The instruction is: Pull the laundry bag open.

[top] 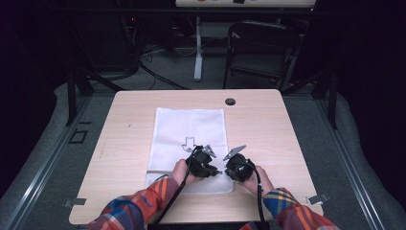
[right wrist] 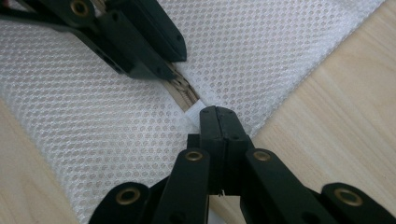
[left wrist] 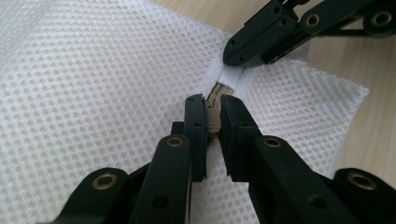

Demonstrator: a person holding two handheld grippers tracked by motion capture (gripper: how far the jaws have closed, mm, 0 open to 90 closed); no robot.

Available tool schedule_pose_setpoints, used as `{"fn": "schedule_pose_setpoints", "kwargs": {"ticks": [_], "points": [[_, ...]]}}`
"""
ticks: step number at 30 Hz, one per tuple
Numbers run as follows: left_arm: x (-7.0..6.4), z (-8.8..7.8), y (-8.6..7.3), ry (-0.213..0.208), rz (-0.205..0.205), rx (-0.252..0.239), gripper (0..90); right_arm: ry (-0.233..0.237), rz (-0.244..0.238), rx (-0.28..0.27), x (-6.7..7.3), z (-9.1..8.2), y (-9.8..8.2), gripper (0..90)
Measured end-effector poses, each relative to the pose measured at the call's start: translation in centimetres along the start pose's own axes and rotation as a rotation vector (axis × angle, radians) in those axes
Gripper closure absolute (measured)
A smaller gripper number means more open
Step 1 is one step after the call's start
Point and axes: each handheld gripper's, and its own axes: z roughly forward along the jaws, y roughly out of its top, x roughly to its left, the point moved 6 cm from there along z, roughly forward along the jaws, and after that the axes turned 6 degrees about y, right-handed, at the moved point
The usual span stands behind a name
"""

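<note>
A pale wooden surface [top: 268, 124] carries a white mesh bag [top: 189, 129] lying flat at its middle, with bare wood open to left and right of it. At the bag's near edge a person's two hands hold the left gripper [top: 205, 160] and right gripper [top: 234, 165] close together. The left gripper view shows its fingers [left wrist: 196, 119] nearly closed on the bag's tan zipper [left wrist: 214, 105]. The right gripper view shows its fingers [right wrist: 217, 123] fully closed, pinching the white tab [right wrist: 194, 108] at the zipper's end, near the bag's corner.
</note>
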Motion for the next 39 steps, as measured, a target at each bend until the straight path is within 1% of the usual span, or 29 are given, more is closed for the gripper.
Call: {"fn": "schedule_pose_setpoints", "kwargs": {"ticks": [3, 4, 6, 9, 12, 13, 15, 16, 17, 19, 21, 22, 23, 24, 25, 27, 30, 32, 33, 34, 35, 36, 39], "points": [[0.2, -0.3, -0.4, -0.010, -0.011, -0.001, 81.4, -0.009, -0.011, 0.015, 0.0, 0.0, 0.0, 90.0], [0.2, -0.2, -0.4, -0.012, -0.016, -0.009, 81.4, -0.011, -0.012, 0.015, 0.0, 0.0, 0.0, 90.0], [0.2, -0.1, -0.4, -0.009, -0.012, -0.008, 81.3, -0.018, -0.020, 0.023, 0.0, 0.0, 0.1, 90.0], [0.2, -0.1, -0.5, -0.011, -0.024, -0.016, 81.1, -0.017, -0.030, 0.029, 0.1, -0.2, 0.2, 90.0], [0.2, -0.1, -0.5, -0.010, -0.033, -0.011, 81.0, -0.007, -0.030, -0.009, 0.3, -0.5, 0.6, 90.0], [0.2, -0.1, -0.5, -0.011, -0.038, -0.017, 80.9, -0.007, -0.038, -0.017, 0.3, -0.6, 0.8, 90.0], [0.2, 0.0, -0.5, -0.012, -0.047, -0.018, 80.8, 0.004, -0.035, -0.041, 0.5, -0.5, 1.2, 90.0], [0.2, 0.0, -0.6, -0.014, -0.050, -0.017, 80.8, 0.010, -0.044, -0.032, 0.6, -0.4, 1.3, 90.0], [0.2, 0.0, -0.6, -0.013, -0.050, -0.017, 80.8, 0.012, -0.038, -0.045, 0.7, -0.2, 1.4, 90.0], [0.2, 0.0, -0.6, -0.011, -0.041, -0.015, 80.8, 0.016, -0.038, -0.035, 0.6, 0.1, 1.4, 90.0], [0.2, 0.0, -0.6, -0.017, -0.044, -0.015, 80.8, 0.026, -0.032, -0.044, 0.5, 0.5, 1.5, 90.0], [0.2, 0.0, -0.6, -0.015, -0.048, -0.016, 80.8, 0.038, -0.035, -0.035, 0.5, 0.5, 1.5, 90.0], [0.3, 0.0, -0.6, -0.016, -0.049, -0.017, 80.8, 0.044, -0.031, -0.041, 0.4, 0.6, 1.5, 90.0], [0.3, 0.0, -0.6, -0.016, -0.049, -0.017, 80.8, 0.044, -0.036, -0.035, 0.4, 0.7, 1.5, 90.0], [0.3, 0.0, -0.6, -0.016, -0.049, -0.017, 80.8, 0.046, -0.023, -0.045, 0.4, 0.8, 1.6, 90.0], [0.3, 0.0, -0.6, -0.015, -0.051, -0.019, 80.8, 0.039, -0.031, -0.034, 0.4, 0.9, 1.6, 90.0], [0.3, 0.0, -0.7, -0.016, -0.049, -0.014, 80.8, 0.068, -0.017, -0.058, 0.6, 1.2, 1.7, 90.0], [0.3, 0.0, -0.7, -0.015, -0.049, -0.015, 80.8, 0.062, -0.034, -0.037, 0.6, 1.2, 1.7, 90.0], [0.3, 0.0, -0.7, -0.015, -0.048, -0.015, 80.9, 0.063, -0.034, -0.043, 0.7, 1.2, 1.7, 90.0], [0.2, 0.0, -0.7, -0.012, -0.042, -0.017, 81.0, 0.063, -0.044, -0.028, 0.7, 1.2, 1.7, 90.0], [0.2, 0.0, -0.6, -0.007, -0.032, -0.016, 81.1, 0.057, -0.045, -0.030, 0.8, 1.2, 1.7, 90.0], [0.2, 0.0, -0.6, -0.005, -0.027, -0.016, 81.2, 0.062, -0.043, -0.033, 0.7, 1.2, 1.7, 90.0], [0.1, 0.0, -0.6, 0.002, -0.023, -0.018, 81.3, 0.065, -0.037, -0.039, 0.6, 1.2, 1.6, 90.0]]}}
